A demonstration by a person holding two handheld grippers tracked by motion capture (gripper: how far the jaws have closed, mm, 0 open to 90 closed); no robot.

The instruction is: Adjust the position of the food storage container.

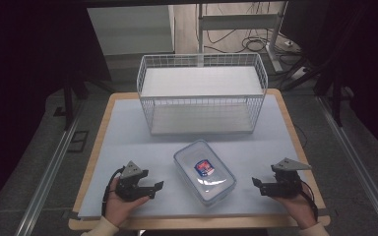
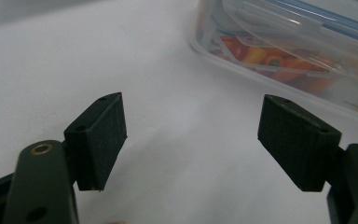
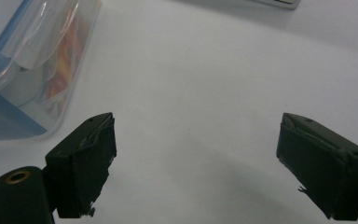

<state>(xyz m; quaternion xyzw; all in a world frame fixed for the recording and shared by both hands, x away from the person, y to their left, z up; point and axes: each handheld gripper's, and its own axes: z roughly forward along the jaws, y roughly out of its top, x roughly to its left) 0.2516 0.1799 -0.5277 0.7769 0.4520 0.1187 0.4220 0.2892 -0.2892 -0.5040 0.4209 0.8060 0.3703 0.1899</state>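
A clear plastic food box (image 1: 204, 171) with a clip-on lid and a red and blue label lies at the front middle of the white table top (image 1: 128, 132). My left gripper (image 1: 158, 186) rests to its left, open, with nothing between its jaws. My right gripper (image 1: 256, 184) rests to the box's right, also open and empty. In the left gripper view the box (image 2: 289, 51) sits at the upper right, beyond the open gripper (image 2: 191, 140). In the right gripper view the box (image 3: 28, 60) fills the upper left, apart from the open gripper (image 3: 196, 163).
A white wire basket (image 1: 202, 93) with a shelf stands at the back middle of the table. The table's wooden edge (image 1: 93, 157) runs round the white top. Cables and desk legs lie on the floor behind.
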